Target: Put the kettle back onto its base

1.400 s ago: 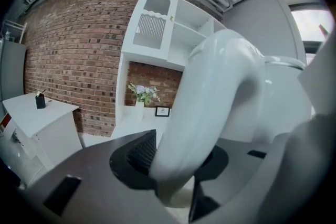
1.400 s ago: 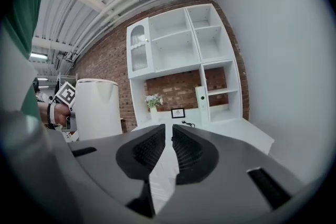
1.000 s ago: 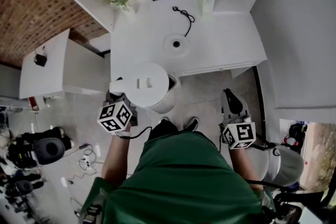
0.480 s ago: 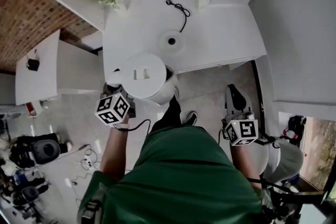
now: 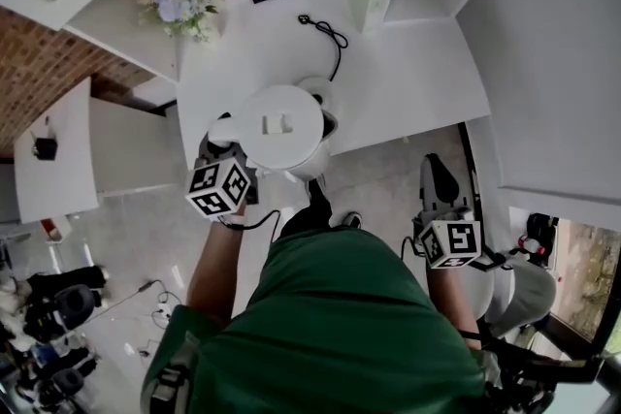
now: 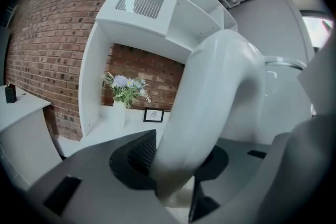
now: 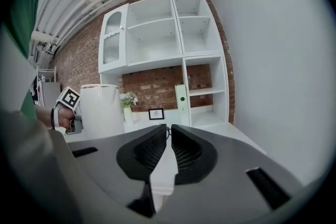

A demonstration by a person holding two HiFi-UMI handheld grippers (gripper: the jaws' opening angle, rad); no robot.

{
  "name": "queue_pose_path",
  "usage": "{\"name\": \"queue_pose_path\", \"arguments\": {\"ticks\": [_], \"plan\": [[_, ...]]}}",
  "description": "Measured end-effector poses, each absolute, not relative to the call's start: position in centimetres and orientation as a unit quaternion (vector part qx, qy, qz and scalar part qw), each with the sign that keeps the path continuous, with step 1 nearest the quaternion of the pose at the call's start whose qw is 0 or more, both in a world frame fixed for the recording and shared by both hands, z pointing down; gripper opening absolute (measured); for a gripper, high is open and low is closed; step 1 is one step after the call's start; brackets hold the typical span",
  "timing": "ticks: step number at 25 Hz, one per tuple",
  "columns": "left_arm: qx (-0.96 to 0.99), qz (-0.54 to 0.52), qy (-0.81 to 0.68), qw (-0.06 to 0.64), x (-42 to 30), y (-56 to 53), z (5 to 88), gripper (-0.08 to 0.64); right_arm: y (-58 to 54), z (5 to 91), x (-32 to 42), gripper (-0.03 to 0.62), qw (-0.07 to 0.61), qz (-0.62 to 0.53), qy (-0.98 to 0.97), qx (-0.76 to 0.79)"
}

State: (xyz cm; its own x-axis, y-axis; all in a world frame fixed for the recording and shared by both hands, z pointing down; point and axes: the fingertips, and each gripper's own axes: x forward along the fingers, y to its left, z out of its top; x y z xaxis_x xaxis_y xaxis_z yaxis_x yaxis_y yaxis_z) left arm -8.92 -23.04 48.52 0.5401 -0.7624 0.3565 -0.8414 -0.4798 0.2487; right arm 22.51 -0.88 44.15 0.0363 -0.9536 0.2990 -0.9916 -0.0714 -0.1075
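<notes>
I wear a green shirt (image 5: 340, 325) and dark shoes (image 5: 355, 224). My left tool (image 5: 225, 148) and right tool (image 7: 169, 131) have grey bodies with black ribbed pads (image 7: 149, 152). Each carries a white cube (image 5: 218, 189) printed with black square markers. A thin black cable (image 5: 254, 226) trails from the left one.

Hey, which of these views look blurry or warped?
Left gripper view: the kettle handle looms close and looks soft, the brick wall behind is sharper; fisheye circle with dark corners. Right gripper view: same fisheye, the shelving bows. Head view: fairly sharp, though the table edges curve.
</notes>
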Motion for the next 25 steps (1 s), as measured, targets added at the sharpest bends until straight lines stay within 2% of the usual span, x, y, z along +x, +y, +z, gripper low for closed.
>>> {"name": "queue_pose_path", "arguments": {"ticks": [15, 25], "plan": [[0.873, 0.124, -0.424, 0.207, -5.7, -31.7, 54.2, 0.152, -7.9, 44.1, 21.3, 0.046, 0.106, 0.155, -0.652, 0.735], [0.850, 0.141, -0.465, 0.205, -4.8, -33.5, 56.0, 0.153, -12.7, 45.6, 22.6, 0.044, 0.109, 0.174, -0.694, 0.690]]}}
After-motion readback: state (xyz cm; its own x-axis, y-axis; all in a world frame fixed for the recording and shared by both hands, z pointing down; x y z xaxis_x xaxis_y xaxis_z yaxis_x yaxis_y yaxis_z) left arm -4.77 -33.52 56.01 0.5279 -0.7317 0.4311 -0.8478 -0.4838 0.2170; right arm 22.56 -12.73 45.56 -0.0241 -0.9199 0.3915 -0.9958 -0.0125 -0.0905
